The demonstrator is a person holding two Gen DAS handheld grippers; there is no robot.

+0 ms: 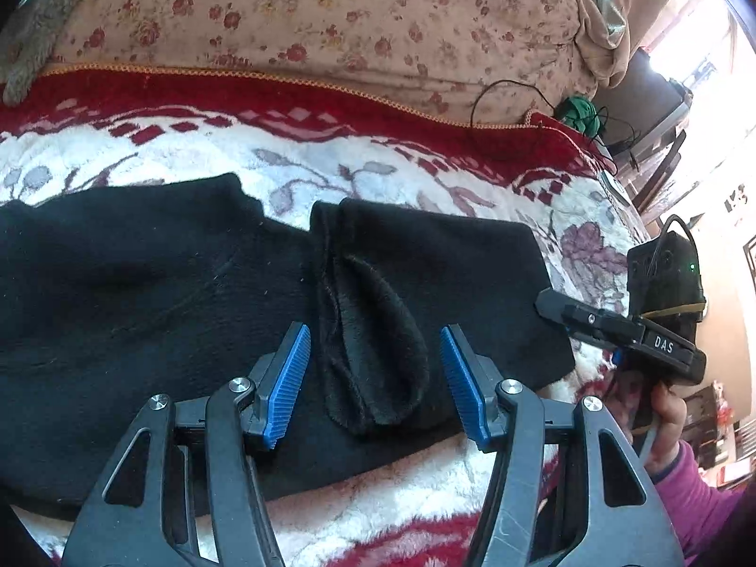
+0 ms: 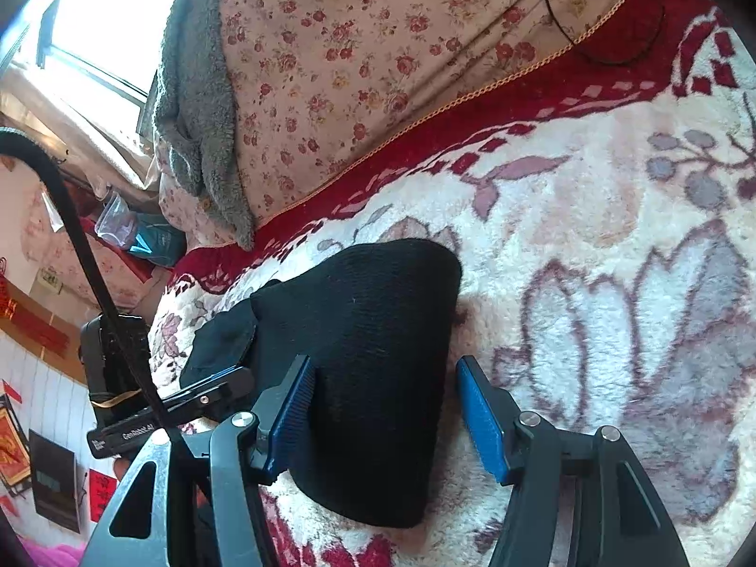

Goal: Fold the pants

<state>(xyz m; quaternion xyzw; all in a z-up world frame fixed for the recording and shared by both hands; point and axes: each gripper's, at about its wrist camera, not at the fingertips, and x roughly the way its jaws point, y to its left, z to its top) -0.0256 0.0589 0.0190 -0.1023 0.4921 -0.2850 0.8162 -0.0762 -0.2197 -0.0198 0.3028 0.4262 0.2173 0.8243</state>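
Observation:
Black fleece pants (image 1: pixel 165 293) lie flat across a white and red floral blanket (image 1: pixel 359 165). A pocket lining (image 1: pixel 378 354) sticks out of them. My left gripper (image 1: pixel 375 378) is open just above the pants, its blue pads either side of that lining. In the right wrist view the folded end of the pants (image 2: pixel 373 354) lies on the blanket (image 2: pixel 614 236). My right gripper (image 2: pixel 385 411) is open over that end, holding nothing. The right gripper also shows in the left wrist view (image 1: pixel 614 326), at the pants' right edge. The left gripper shows in the right wrist view (image 2: pixel 179 406).
A floral quilt (image 1: pixel 307 14) lies behind the blanket, with a grey fleece (image 2: pixel 198 108) draped on it. A black cable (image 1: pixel 510 94) and a green bundle (image 1: pixel 579 111) sit at the blanket's far right edge. A window (image 2: pixel 94 23) is at the left.

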